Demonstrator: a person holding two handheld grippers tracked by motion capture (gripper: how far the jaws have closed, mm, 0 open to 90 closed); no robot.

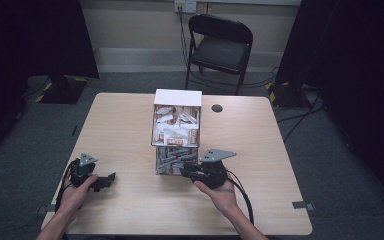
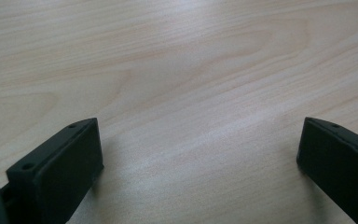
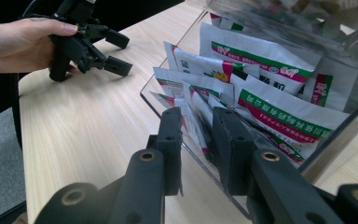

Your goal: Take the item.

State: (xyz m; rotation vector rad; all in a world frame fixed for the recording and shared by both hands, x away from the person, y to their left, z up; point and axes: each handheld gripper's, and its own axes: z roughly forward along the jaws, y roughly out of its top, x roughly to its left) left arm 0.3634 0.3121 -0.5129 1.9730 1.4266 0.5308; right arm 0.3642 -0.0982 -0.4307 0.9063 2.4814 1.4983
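A sachet is pinched between the narrowed jaws of the right gripper at the open front of the clear box, among other packed sachets. The left gripper is held spread over bare table, well apart. A chair stands beyond the table.

One counter, with one clear two-tier box standing on it. The box has two compartments: the upper one holds many small packets, too jumbled to count; the lower one holds a stack of sachets, of which about six fronts can be told apart in the right gripper view, though the overlap hides the true number. Two tongs: the left tongs and the right tongs, each with two black jaws. Two hands hold them. One round dark hole in the counter. One folding chair behind it.
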